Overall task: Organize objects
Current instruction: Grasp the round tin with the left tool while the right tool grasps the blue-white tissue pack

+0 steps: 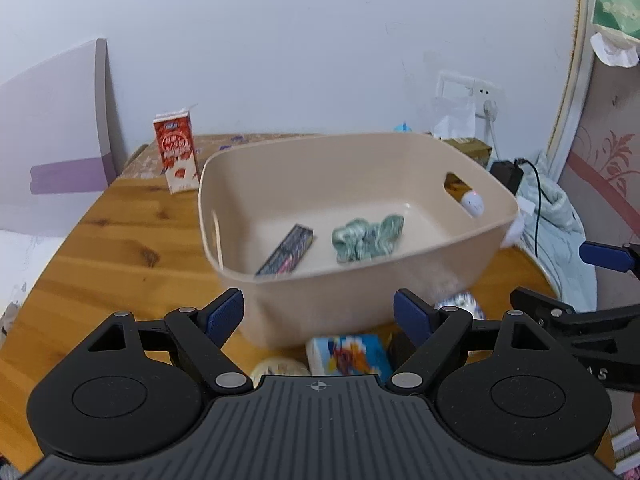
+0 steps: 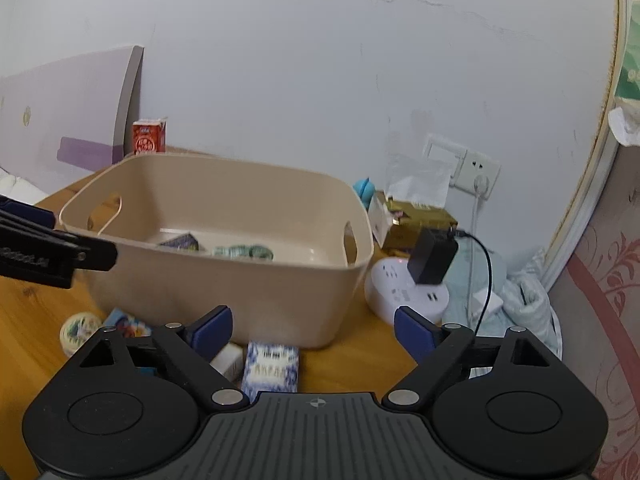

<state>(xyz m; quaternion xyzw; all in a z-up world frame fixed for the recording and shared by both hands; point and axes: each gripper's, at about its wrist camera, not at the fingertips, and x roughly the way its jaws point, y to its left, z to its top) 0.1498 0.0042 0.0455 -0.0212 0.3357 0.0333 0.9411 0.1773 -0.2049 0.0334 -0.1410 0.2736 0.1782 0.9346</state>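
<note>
While both grippers hover empty near the tub, work sits between drops. Far left, a red milk carton (image 1: 176,153) stands on the wooden table (image 1: 120,248). Left gripper (image 1: 319,312) has wide jaws, nothing between them. Beige tub (image 1: 352,296) at centre holds a dark flat box (image 1: 285,250), a green cloth (image 1: 367,237) and a white ball (image 1: 472,203). Still out, near side: round tin (image 2: 80,329), cartoon pack (image 1: 349,355), blue-white box (image 2: 271,366). Right gripper (image 2: 313,330) is also wide and empty. Next, probably: lower onto one loose item, close, lift over the rim.
</note>
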